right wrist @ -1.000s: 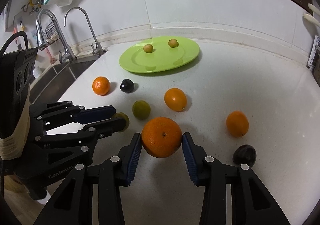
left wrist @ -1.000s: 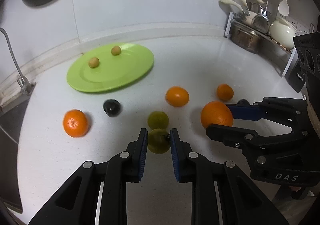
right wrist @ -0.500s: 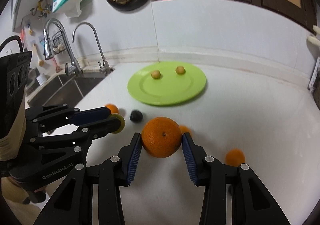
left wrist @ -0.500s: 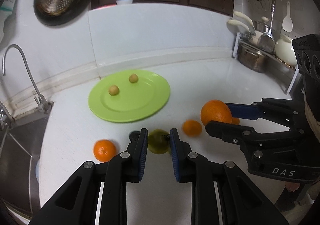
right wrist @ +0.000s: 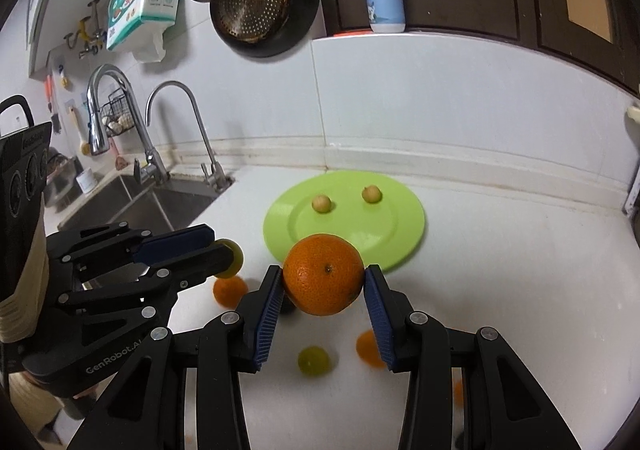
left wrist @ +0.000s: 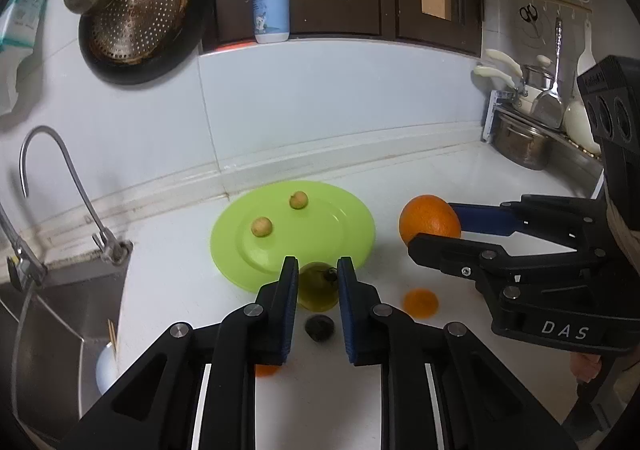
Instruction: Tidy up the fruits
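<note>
While we look along the left gripper (left wrist: 318,274), we see its blue-padded jaws narrowing on a small round olive-green fruit (left wrist: 316,288), which sits between the pads and is carried clear of the white countertop (left wrist: 420,177). From this view the right gripper (left wrist: 434,223) comes in from the right edge, side-on, clamped on a large round orange (left wrist: 428,219) held above the counter beside the flat lime-green plastic plate (left wrist: 348,234).

Our right wrist view shows that grip head-on: the right gripper's pads press both sides of the orange (right wrist: 323,274), with the stem dimple facing us. Only here do we see the left gripper (right wrist: 226,254) from the side, the green fruit (right wrist: 232,260) poking out past its fingertips as a yellowish disc.

Both views show two small tan round fruits (left wrist: 262,227) (left wrist: 298,200) lying apart on the plate, which sits near the counter's back edge, towards the sink corner. The left view alone shows a dark, nearly black fruit (left wrist: 319,328) on the counter below its jaws, and a dish rack with pots (left wrist: 528,121) at the right end. The right view alone shows the steel sink basin (right wrist: 132,205) with its two taps, a loose green fruit (right wrist: 313,360) and blurred oranges (right wrist: 229,290) on the counter under the grippers.
</note>
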Tool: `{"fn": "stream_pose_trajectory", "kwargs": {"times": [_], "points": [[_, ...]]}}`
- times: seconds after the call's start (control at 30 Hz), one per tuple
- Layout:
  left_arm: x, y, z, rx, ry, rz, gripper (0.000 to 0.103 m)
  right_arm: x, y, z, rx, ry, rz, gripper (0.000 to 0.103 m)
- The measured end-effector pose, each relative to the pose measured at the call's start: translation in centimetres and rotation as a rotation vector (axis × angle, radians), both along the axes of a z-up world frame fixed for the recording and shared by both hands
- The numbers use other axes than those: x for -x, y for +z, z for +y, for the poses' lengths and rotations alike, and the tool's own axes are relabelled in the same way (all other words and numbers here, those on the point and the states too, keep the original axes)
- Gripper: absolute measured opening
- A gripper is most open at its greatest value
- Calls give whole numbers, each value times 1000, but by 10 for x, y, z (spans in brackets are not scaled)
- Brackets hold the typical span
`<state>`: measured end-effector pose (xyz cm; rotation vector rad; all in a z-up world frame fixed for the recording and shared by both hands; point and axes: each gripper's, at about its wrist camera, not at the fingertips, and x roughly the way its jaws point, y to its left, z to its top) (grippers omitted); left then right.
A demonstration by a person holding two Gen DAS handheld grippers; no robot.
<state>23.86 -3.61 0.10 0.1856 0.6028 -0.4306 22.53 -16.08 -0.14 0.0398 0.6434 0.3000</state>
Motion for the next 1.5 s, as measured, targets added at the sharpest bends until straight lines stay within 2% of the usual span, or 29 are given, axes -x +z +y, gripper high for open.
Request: {"fn": "stream_pose_trajectory", "kwargs": {"times": [0.1, 0.13, 0.3, 0.37, 0.5, 0.63, 0.77, 1.07, 1.1, 1.17, 1.5], "points": [[-10, 4, 1, -8, -10, -3, 17, -10, 6, 4, 2, 2, -4, 42], [-14, 5, 2, -9, -13, -5, 11, -14, 7, 6, 3, 3, -6, 42], [-38, 4, 4, 1, -36, 7, 10, -33, 13, 12, 18, -3, -11, 42], [-56, -4, 2, -22, -31, 23, 8, -45, 11, 14, 14, -1, 4, 42], [-82, -16, 10, -17, -18, 66, 8, -72, -2, 20, 49, -36, 40, 42], [-107, -25, 17, -1, -18, 128, 8, -100, -15, 20, 39, -75, 106, 42], [-129, -33, 21, -16, -26, 186, 8, -120, -29, 23, 36, -82, 165, 42], [-140, -46, 26, -7, -8, 225, 8, -150, -57, 27, 25, -142, 249, 43], [-141, -47, 27, -6, -5, 230, 9, -152, -59, 27, 31, -150, 258, 44], [-142, -49, 29, -11, 5, 236, 12, -154, -60, 26, 40, -171, 256, 59], [-132, -38, 34, -15, 26, 200, 32, -135, -35, 28, 78, -215, 162, 59]]}}
